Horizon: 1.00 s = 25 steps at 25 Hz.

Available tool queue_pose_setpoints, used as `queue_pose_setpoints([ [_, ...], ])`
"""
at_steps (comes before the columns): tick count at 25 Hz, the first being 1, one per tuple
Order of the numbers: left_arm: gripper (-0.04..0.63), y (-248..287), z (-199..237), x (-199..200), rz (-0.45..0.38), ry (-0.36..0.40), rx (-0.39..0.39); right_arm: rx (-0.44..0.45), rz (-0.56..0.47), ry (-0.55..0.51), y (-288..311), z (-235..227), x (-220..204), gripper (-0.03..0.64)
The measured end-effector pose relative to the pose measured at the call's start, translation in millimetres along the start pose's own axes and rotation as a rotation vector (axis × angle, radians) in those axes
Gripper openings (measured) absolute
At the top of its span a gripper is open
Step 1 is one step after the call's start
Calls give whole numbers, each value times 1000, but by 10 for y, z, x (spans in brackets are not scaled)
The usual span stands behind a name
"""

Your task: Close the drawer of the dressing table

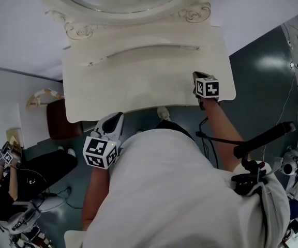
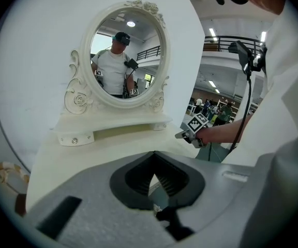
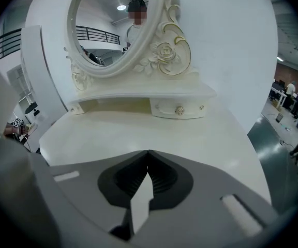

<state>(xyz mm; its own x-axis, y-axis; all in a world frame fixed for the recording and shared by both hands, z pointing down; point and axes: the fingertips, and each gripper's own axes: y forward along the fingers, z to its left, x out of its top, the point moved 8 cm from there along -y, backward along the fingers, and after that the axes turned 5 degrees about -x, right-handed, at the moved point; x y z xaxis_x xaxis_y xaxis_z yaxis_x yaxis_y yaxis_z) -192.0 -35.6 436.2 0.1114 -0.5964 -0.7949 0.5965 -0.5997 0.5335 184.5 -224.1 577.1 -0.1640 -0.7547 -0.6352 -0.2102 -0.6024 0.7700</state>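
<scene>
Knobbed drawer (image 3: 179,110) well beyond the closed right gripper (image 3: 148,154)

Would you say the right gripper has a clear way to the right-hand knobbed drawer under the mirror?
Probably yes: only bare tabletop lies between the right gripper and that drawer.

The dressing table (image 1: 138,94) has a smooth cream top with a soft satin sheen, painted wood as far as one can tell. The carved frame (image 3: 165,53) along its back edge is the same cream with gilt touches, set around glossy mirror glass (image 2: 124,56). The small drawer (image 3: 164,110) carries a shiny faceted knob (image 3: 179,110), and the right gripper (image 3: 148,152) is matt, faintly grainy grey plastic with black ribbed pads (image 3: 163,180).
</scene>
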Motion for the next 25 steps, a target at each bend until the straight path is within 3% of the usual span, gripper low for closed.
queue_pose_setpoints([
  [12,3,-618,-63,-430,-22,20,-43,61,4,-41,-784,794,-643,1],
  [25,3,-1028,-52,-973,-2,-1,-61,169,-36,-154,-1356,1726,-1012,0],
])
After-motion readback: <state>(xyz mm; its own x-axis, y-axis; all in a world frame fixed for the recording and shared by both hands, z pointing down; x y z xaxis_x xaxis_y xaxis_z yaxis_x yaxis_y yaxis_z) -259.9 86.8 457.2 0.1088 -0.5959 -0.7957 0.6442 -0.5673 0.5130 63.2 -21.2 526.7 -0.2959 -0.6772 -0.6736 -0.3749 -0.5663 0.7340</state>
